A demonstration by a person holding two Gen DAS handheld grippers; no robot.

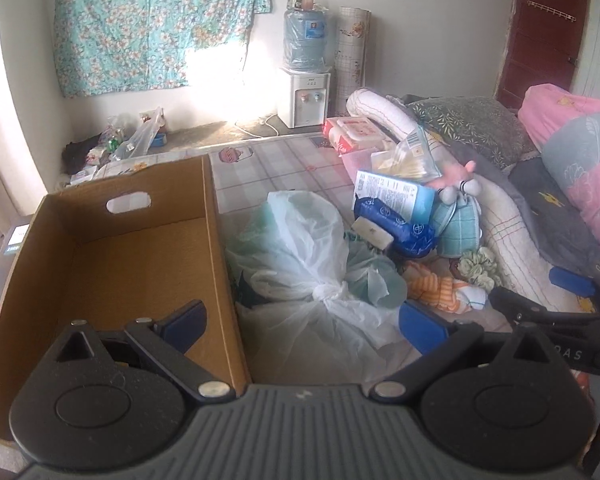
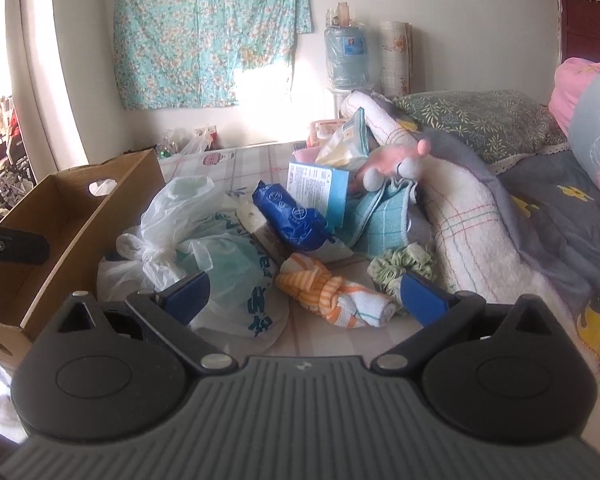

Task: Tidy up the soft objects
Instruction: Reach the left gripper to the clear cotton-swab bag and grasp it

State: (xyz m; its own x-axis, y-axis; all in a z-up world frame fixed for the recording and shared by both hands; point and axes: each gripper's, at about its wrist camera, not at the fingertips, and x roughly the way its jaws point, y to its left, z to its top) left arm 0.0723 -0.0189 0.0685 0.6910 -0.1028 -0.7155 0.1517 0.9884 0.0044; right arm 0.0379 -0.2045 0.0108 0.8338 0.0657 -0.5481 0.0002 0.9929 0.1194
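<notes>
A heap of soft things lies on the checked mat of a bed. My left gripper is open, its left finger over the empty cardboard box and its right finger beside a knotted white plastic bag. My right gripper is open, just short of an orange-striped knotted cloth. Around the cloth lie a green scrunchie, a blue wrapped pack, a teal checked towel, a pink plush toy and a white-green plastic bag. The right gripper's tips show at the left wrist view's right edge.
A rolled white blanket, a green leafy pillow and a pink-grey quilt fill the right side. A light-blue box and a packet of cotton swabs stand in the heap. A water dispenser stands by the far wall.
</notes>
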